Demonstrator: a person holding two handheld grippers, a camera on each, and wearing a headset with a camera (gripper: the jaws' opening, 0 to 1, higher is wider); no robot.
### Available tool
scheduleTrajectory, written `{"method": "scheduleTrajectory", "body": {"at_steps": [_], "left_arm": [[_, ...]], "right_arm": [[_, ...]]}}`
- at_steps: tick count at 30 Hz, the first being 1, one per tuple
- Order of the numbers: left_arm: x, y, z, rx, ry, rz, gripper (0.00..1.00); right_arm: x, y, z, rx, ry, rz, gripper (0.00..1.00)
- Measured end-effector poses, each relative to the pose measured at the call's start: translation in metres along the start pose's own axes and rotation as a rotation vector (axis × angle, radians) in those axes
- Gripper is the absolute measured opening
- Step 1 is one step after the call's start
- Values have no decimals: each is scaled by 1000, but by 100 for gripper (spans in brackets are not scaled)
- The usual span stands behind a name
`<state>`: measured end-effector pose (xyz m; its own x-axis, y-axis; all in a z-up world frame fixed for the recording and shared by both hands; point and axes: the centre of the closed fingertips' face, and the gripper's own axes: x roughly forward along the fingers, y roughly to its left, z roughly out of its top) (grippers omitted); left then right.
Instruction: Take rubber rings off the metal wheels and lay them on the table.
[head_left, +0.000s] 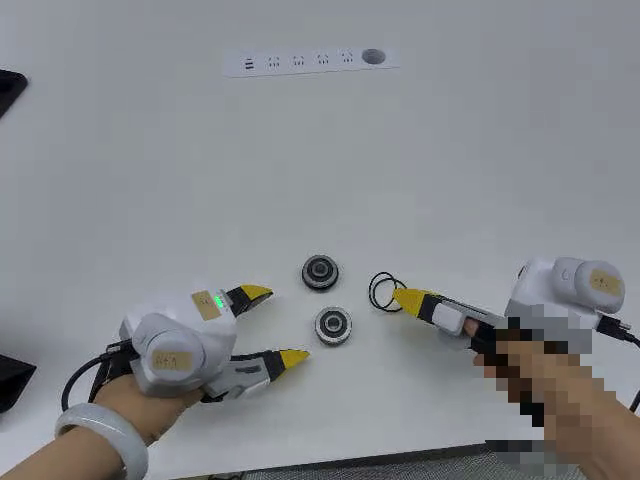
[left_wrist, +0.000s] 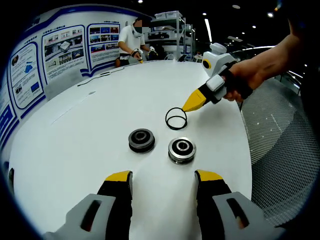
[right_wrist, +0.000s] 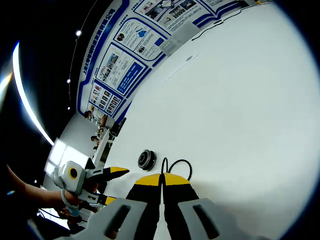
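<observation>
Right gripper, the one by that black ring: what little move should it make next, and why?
Probably open its jaws. The right gripper is shut, with the ring seemingly pinched at its tips, and that ring already lies flat on the table. Letting go would finish laying it down. The darker wheel looks to have its ring on, so that may come after.

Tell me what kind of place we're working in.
Probably a showroom or demo lab: blue-framed wall posters, a storage rack, and another person working at the long white table.
</observation>
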<state>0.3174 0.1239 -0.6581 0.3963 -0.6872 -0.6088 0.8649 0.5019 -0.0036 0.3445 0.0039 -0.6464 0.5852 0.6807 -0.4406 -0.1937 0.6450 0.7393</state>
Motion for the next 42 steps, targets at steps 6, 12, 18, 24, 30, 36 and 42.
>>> {"method": "scheduleTrajectory", "body": {"at_steps": [6, 12, 18, 24, 30, 36, 42], "left_arm": [[-1, 0, -1, -3, 2, 1, 51], [-1, 0, -1, -1, 4, -2, 50], [-1, 0, 2, 1, 0, -2, 50], [-2, 2, 4, -1, -8, 4, 49], [-3, 9, 10, -5, -25, 21, 47], [1, 16, 21, -12, -44, 36, 44], [9, 21, 32, -12, -61, 42, 41]], "right_arm": [[-2, -14, -2, -6, 3, -43, 2], [-2, -19, -3, -59, 15, -71, 7], [-2, -20, 0, -78, 7, -81, 11], [-5, -21, -2, -106, 24, -95, 17], [-4, -15, 4, -96, 1, -73, 18], [2, -6, 8, -101, 0, -53, 18], [10, 5, 7, -103, 6, -26, 18]]}}
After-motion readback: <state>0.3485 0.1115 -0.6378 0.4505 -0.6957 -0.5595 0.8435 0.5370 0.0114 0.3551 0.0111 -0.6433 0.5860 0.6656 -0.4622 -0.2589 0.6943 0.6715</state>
